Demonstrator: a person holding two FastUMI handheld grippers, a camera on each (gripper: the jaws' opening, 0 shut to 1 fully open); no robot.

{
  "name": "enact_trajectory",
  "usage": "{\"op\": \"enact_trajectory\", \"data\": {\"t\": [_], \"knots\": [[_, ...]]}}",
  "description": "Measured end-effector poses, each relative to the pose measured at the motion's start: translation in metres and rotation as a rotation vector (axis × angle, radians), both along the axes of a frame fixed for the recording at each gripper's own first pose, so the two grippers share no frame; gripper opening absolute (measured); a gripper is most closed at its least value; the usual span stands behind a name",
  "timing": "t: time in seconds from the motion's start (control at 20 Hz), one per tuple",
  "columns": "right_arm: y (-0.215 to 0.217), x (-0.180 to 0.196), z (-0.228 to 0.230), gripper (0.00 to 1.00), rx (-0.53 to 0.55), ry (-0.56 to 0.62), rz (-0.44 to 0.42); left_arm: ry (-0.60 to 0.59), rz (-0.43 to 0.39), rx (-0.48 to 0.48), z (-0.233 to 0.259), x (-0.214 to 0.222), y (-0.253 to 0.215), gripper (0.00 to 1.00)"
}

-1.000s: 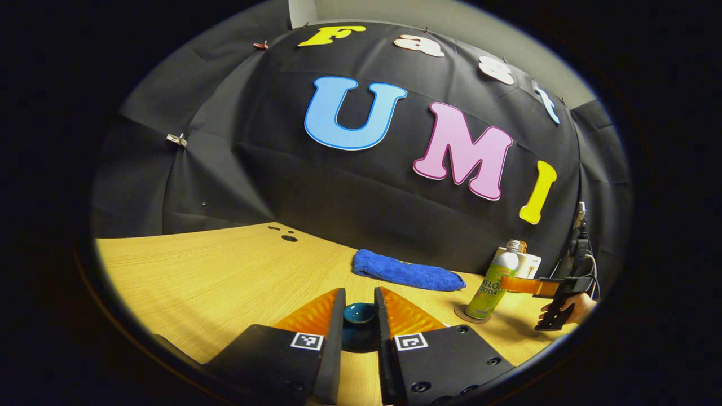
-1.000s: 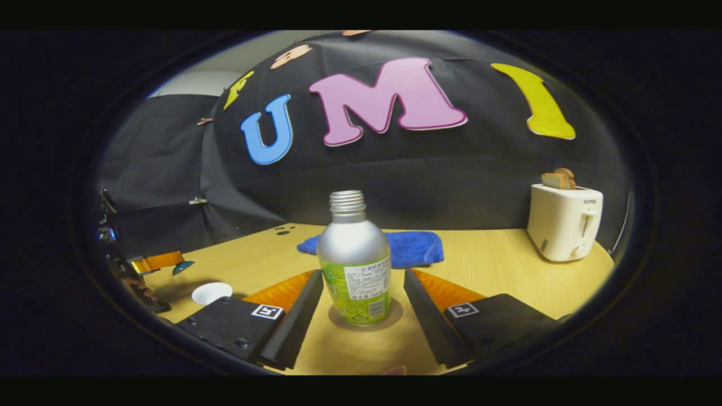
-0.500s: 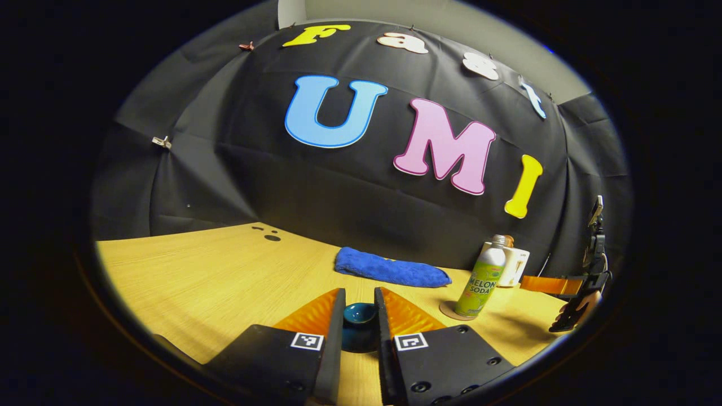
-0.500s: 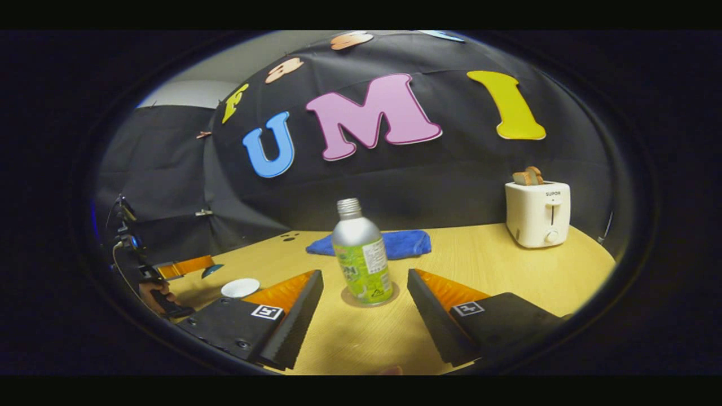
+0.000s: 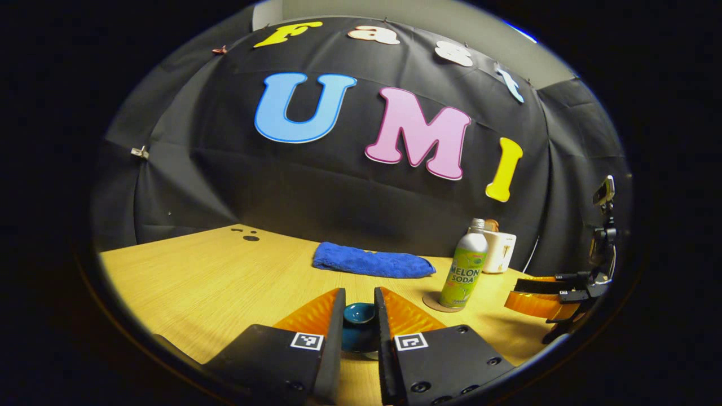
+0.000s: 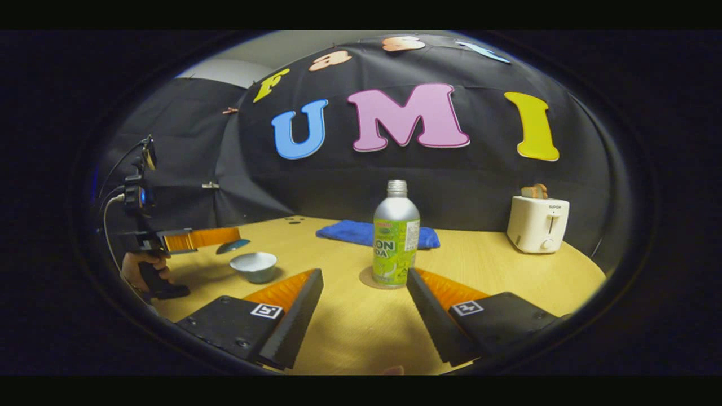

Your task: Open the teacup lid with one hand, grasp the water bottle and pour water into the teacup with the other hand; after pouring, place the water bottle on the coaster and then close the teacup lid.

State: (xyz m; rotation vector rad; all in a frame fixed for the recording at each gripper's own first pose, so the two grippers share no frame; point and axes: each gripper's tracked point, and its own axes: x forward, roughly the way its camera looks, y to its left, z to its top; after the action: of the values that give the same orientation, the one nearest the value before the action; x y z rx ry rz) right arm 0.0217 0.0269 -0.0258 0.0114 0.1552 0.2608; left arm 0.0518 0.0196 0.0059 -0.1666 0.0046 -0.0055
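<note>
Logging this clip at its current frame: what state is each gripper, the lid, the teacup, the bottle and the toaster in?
Left gripper: shut on the teacup lid.
Teacup lid: held between the fingers, off the cup.
Teacup: uncovered, on the table.
Water bottle: upright on the coaster, uncapped, not gripped.
Right gripper: open, short of the bottle.
Toaster: bread sticking out of the top.

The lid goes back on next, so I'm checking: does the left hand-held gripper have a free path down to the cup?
Probably yes: the left hand-held gripper holds the lid beside the open cup, with nothing between them.
</note>
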Motion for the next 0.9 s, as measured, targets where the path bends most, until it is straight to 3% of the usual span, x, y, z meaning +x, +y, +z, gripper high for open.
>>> {"op": "enact_trajectory", "data": {"t": [0.05,0.1,0.15,0.2,0.6,0.9], "knots": [[0.000,0.002,-0.001,0.92,0.002,-0.006,-0.005,0.006,-0.014,0.020,-0.003,-0.002,-0.006,0.31],[0.002,0.002,0.001,0.84,0.005,-0.010,-0.003,0.013,-0.022,0.041,-0.004,0.000,-0.011,0.31],[0.005,0.003,0.006,0.92,0.011,-0.027,-0.003,0.019,-0.028,0.060,-0.005,0.002,-0.014,0.31],[0.008,0.007,0.010,0.91,0.013,-0.054,-0.003,0.024,-0.030,0.076,-0.006,0.004,-0.016,0.35],[0.009,0.017,0.011,0.91,0.012,-0.077,-0.029,0.105,-0.023,0.173,-0.021,0.017,-0.026,0.32],[0.011,0.017,0.010,0.91,0.014,-0.079,-0.015,0.151,-0.020,0.172,-0.025,0.023,-0.026,0.31]]}}
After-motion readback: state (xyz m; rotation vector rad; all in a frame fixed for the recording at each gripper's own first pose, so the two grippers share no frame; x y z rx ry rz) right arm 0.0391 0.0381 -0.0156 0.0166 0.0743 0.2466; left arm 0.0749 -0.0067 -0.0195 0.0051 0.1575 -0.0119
